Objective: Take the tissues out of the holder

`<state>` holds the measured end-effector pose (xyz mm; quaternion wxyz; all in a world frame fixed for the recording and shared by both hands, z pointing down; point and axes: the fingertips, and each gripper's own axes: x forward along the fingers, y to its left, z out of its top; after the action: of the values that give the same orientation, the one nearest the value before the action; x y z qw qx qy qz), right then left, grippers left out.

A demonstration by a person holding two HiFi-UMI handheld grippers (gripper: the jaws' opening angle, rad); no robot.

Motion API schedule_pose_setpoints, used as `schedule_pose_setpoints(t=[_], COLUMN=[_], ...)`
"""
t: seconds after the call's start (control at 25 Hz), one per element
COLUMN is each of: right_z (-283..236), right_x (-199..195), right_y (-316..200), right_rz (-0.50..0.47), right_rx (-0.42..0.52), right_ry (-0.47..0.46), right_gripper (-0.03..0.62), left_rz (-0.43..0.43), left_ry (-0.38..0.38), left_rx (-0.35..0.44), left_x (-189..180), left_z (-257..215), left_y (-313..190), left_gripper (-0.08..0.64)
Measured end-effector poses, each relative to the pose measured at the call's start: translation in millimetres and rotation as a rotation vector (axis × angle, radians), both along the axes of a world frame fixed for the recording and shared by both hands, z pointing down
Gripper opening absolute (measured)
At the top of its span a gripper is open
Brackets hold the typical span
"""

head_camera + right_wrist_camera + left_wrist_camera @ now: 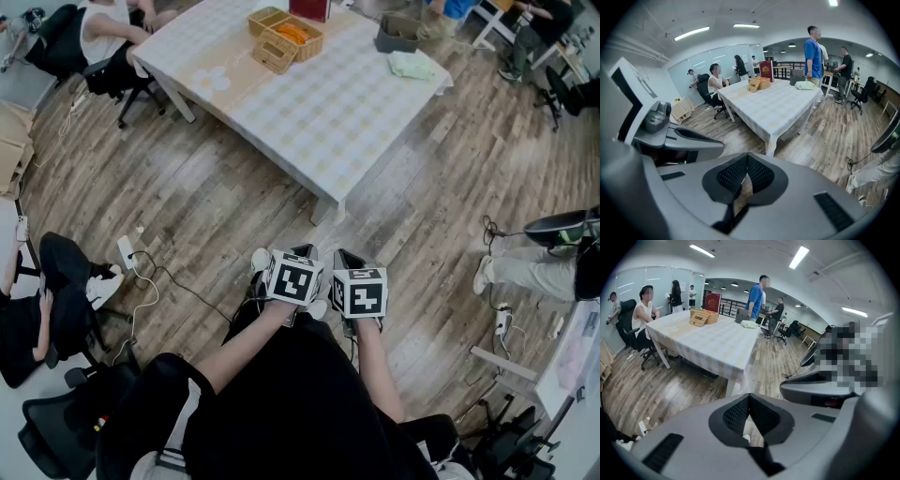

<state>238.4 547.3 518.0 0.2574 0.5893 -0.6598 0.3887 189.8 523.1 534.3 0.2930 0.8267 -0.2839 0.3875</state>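
Observation:
A grey holder (398, 33) stands at the far right end of the checked table (328, 112), with a pale green tissue bundle (411, 66) lying beside it. The same holder (797, 73) and bundle (805, 85) show small and far off in the right gripper view, and the bundle (750, 324) also in the left gripper view. Both grippers are held low over the person's lap, well short of the table. The left gripper (298, 251) is shut with nothing in it, pads meeting at the tips (749, 397). My right gripper (345, 258) is shut and empty too (747, 157).
Wicker baskets (286, 37) and a red box (309, 7) sit at the table's far side. People sit on office chairs at the left (94, 37), another person's legs (534, 272) reach in at the right. A power strip and cables (126, 251) lie on the wooden floor.

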Motion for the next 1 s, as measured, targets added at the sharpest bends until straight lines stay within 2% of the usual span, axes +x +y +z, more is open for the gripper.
schedule_pose_setpoints(t=[0.4, 0.64, 1.0], right_z=[-0.4, -1.9, -4.7], right_x=[-3.5, -1.4, -26.9], right_y=[41.8, 38.2, 19.2], right_rz=[0.001, -0.008, -0.098], right_rx=[0.006, 0.031, 0.084], right_ry=[0.016, 0.003, -0.024], right_gripper=[0.015, 0.015, 0.017], left_rz=[0.027, 0.002, -0.071], left_ry=[0.016, 0.025, 0.025], left_rx=[0.003, 0.004, 0.013], left_x=[4.5, 3.6, -19.3], left_z=[-3.5, -3.8, -2.9], left_y=[47.1, 46.4, 29.0], left_gripper=[0.000, 0.000, 0.000])
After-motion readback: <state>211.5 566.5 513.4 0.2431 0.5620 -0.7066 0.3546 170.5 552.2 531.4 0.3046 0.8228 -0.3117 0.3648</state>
